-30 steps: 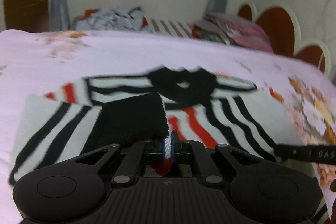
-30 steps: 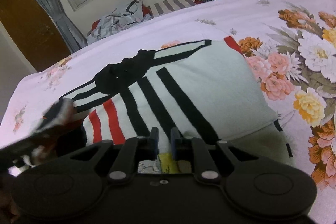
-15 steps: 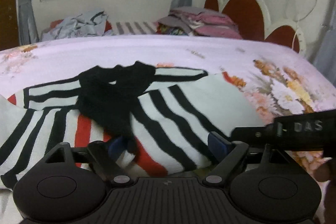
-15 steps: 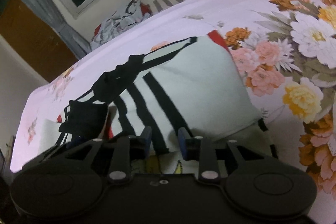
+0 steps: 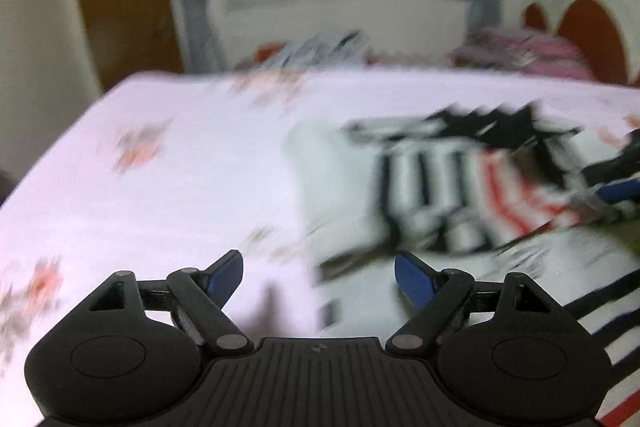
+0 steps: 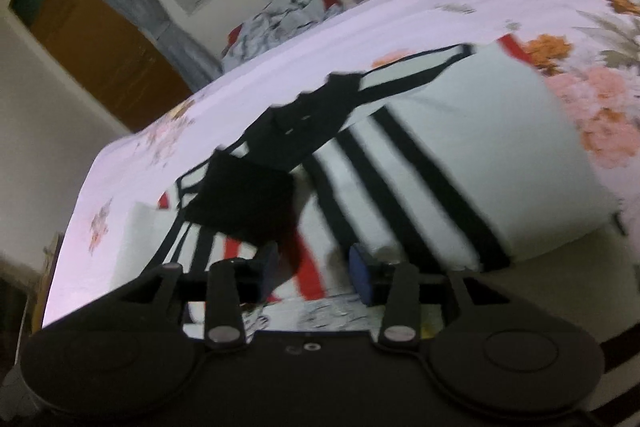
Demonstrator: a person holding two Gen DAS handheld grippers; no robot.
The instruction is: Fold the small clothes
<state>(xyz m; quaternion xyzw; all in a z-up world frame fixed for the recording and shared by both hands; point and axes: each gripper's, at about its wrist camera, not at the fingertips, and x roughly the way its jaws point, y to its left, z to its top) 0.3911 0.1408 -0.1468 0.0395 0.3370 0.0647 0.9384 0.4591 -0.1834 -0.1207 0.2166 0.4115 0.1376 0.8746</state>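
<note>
Your left gripper (image 5: 318, 277) is closing slightly, empty over the bed (image 5: 160, 187); your right gripper (image 6: 314, 273) is opening above the blurred striped garment (image 6: 460, 155), whose near edge is lying hidden behind both grippers.

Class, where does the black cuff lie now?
In the right wrist view, the black cuff lies left of centre on the striped sweater, just beyond the right gripper.
</note>
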